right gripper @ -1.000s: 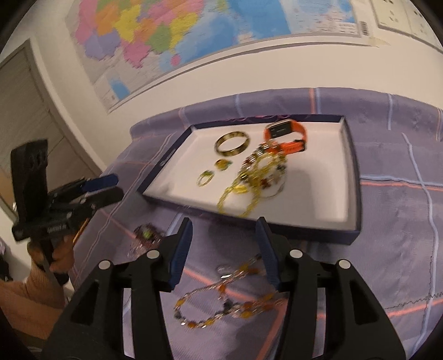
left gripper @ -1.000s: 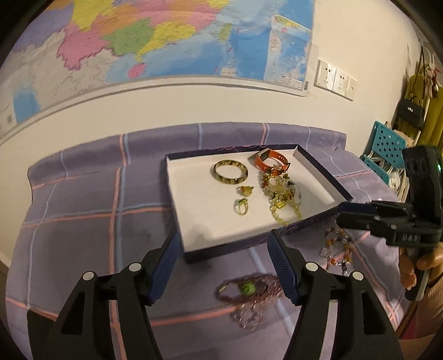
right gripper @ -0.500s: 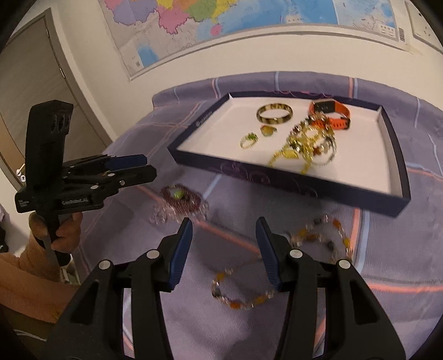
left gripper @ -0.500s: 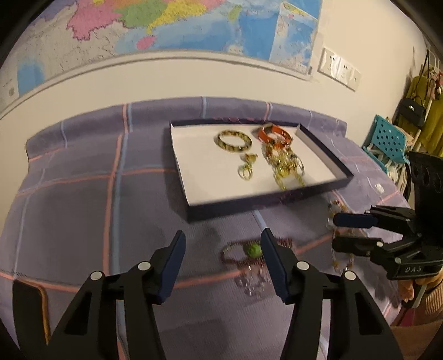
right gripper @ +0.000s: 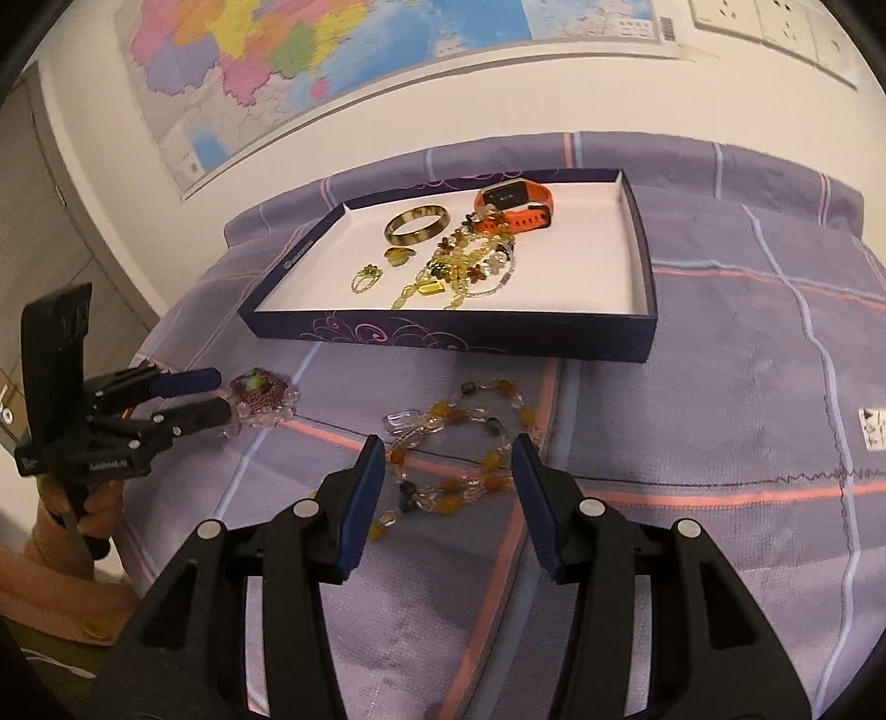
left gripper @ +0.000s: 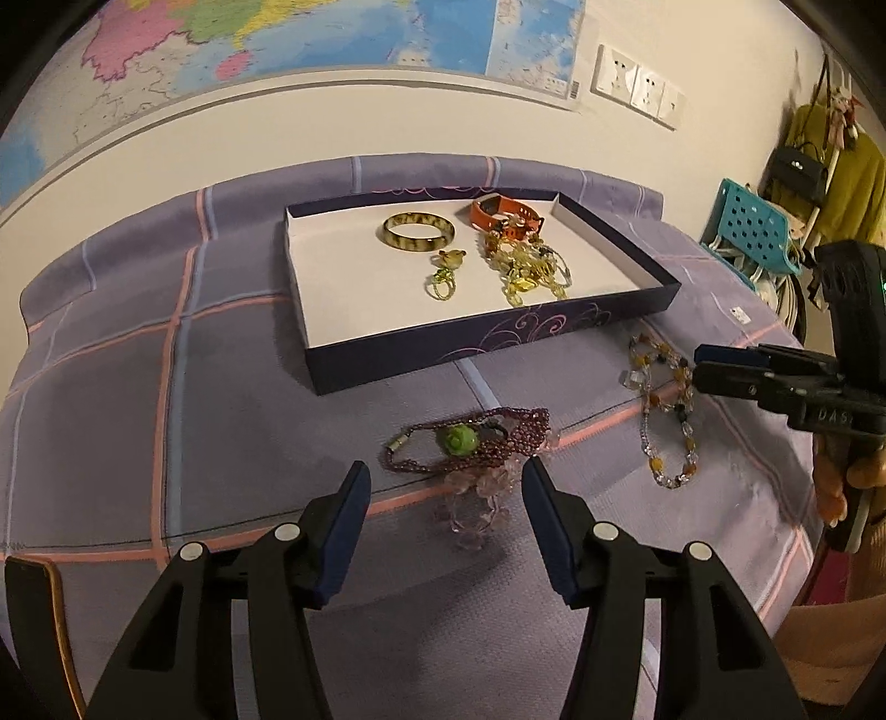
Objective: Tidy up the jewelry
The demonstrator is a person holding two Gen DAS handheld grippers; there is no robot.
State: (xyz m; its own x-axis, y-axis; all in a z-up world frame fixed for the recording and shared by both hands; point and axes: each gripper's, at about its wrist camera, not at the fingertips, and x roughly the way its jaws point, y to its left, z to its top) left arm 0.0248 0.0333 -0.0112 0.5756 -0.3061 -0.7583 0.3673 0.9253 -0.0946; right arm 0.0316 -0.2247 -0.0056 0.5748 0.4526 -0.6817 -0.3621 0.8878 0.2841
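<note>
Left gripper (left gripper: 443, 482), jaws spread wide, hovers low over the purple plaid cloth (left gripper: 111, 387), its blue-padded fingertips (left gripper: 354, 498) framing a maroon beaded bracelet with a green bead (left gripper: 465, 440); a cluster of clear pink crystal beads (left gripper: 476, 498) lies touching the bracelet on its near side. Neither pad touches the beads. In the right wrist view the same left gripper (right gripper: 216, 396) appears at left, held in a hand (right gripper: 83, 498), with its tips at the bracelet (right gripper: 257, 390).

Right gripper (right gripper: 447, 459), jaws likewise wide apart and holding nothing, stands over an amber-and-clear beaded necklace (right gripper: 454, 443) lying loose on the cloth (right gripper: 720, 443); the strand runs between the two fingers, whether touching them cannot be told. The left wrist view shows this necklace (left gripper: 664, 410) just beside the right gripper's tips (left gripper: 703, 368).

Beyond both pieces sits a shallow navy box lid (left gripper: 498, 338) with a white interior, used as a tray. It holds a mottled amber bangle (left gripper: 418, 230), two small rings (left gripper: 446, 274), an orange watch (left gripper: 501, 213) and a heap of yellow bead chains (left gripper: 526, 271) touching the watch.

Behind: a wall map (left gripper: 277, 33), wall sockets (left gripper: 637, 86), a teal perforated stool (left gripper: 753, 224) and hanging bags (left gripper: 803, 166).
</note>
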